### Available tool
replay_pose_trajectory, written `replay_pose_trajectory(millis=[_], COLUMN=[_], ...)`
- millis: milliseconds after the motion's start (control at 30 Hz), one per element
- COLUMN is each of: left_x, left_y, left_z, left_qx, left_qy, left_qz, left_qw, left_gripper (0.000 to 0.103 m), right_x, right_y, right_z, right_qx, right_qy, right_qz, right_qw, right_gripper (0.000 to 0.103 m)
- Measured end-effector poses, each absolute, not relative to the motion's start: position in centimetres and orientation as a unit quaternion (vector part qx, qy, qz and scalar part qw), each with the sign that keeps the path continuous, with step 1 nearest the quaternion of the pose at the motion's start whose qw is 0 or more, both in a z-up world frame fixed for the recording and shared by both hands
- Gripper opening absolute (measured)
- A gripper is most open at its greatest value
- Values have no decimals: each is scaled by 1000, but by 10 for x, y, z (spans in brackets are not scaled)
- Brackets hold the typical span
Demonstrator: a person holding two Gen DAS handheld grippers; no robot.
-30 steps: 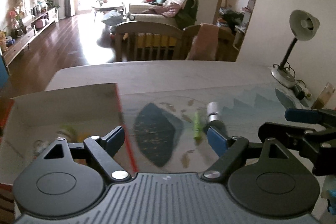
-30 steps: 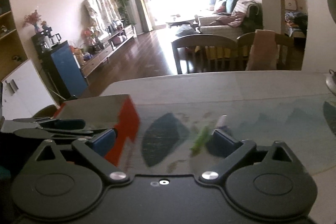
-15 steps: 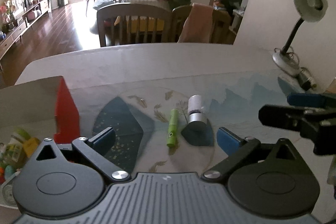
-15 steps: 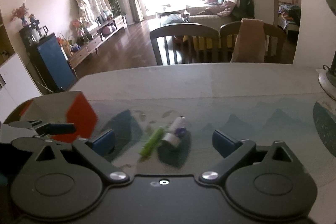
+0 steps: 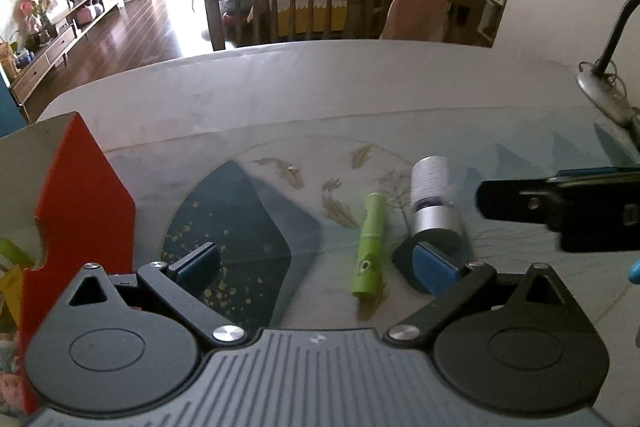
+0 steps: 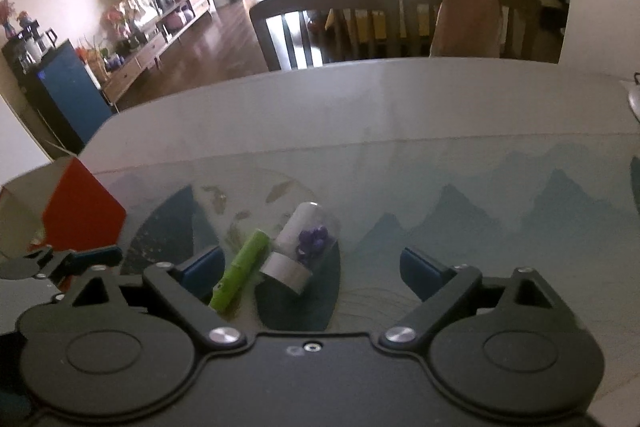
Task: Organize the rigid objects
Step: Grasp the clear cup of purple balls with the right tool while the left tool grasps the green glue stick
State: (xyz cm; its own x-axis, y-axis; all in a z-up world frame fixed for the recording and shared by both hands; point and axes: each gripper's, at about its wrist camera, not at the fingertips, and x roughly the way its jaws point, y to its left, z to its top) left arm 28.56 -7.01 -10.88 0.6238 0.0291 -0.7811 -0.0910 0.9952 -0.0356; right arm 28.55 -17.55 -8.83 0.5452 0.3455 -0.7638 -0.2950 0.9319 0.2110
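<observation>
On the bench (image 5: 360,83), over a printed mat (image 5: 248,211) with mountains and a dark blue shape, lie two small rigid things side by side: a green tube (image 5: 370,245) and a clear capsule with a silver cap (image 5: 432,195).

In the left wrist view the green tube's long axis runs almost straight away from the camera, leaning slightly right at the far end. The capsule lies just to its right and roughly parallel, silver cap toward the camera, rounded pale end pointing away. The two are close but a narrow strip of mat shows between them.

In the right wrist view the same pair slants: the green tube (image 6: 240,275) and the capsule (image 6: 304,247) both run from lower left to upper right, near ends toward the camera. Purple bits show inside the capsule's clear body.

The left claw (image 5: 316,265) stands released, its jaws having just spread wide; the tube sits between the fingers, and the right fingertip overlaps the capsule's cap in view, contact unclear. The right claw (image 6: 318,263) is also released, jaws just narrowing a little, with both things between its fingers nearer the left one, neither pressed.

A red-sided box (image 5: 80,211) stands at the left of the bench.
</observation>
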Motion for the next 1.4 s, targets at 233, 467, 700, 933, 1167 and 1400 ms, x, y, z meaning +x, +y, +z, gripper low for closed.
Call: replay_pose_trajectory(millis=[233, 467, 700, 933, 1167, 1400], left_x=[296, 304, 308, 312, 313, 315], left_y=[-73, -79, -80, -86, -92, -103], left_z=[-126, -136, -141, -145, -148, -146], left_qx=[-27, -20, -22, -17, -15, -1], left_qy=[441, 440, 433, 432, 432, 433], left_qz=[34, 32, 31, 21, 5, -16], left_qw=[896, 897, 901, 902, 902, 901], left_gripper=[103, 103, 102, 88, 53, 16], right_x=[303, 320, 325, 328, 327, 318], right_y=[-163, -150, -147, -152, -166, -177], right_z=[-111, -128, -136, -134, -134, -131], right_qx=[21, 11, 12, 5, 15, 21], right_qy=[461, 479, 490, 481, 478, 480], right_qz=[177, 169, 169, 171, 179, 179], right_qw=[869, 861, 855, 860, 860, 859], right_gripper=[88, 82, 73, 52, 46, 46])
